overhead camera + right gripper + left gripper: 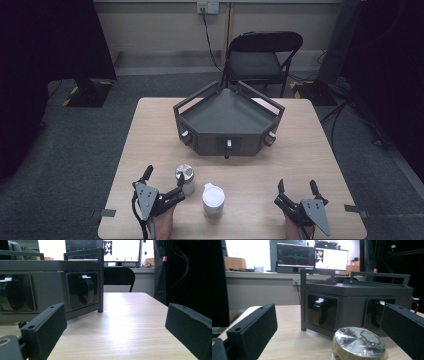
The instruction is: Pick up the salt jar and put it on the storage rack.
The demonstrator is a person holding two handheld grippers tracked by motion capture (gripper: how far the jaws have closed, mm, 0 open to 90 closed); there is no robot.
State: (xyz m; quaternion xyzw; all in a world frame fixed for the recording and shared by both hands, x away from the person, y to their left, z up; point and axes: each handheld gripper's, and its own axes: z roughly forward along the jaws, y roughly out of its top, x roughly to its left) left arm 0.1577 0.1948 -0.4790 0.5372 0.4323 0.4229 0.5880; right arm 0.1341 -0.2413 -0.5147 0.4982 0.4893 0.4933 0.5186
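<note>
A small jar with a crinkled silver foil lid (185,174) stands on the wooden table (150,130) near its front left. My left gripper (165,175) is open, and the jar (358,342) sits low between its jaws (329,315), closer to the right one, with a gap on each side. To the jar's right stands a white lidded cup (213,198). At the front right, my right gripper (296,186) is open, with bare tabletop between its jaws (116,322).
A dark grey angular box (227,122) with top rails and knobbed front panels sits mid-table; it looms ahead as the box (354,302) and the box (50,290). A black folding chair (260,57) stands beyond the far edge. Monitors line the back wall.
</note>
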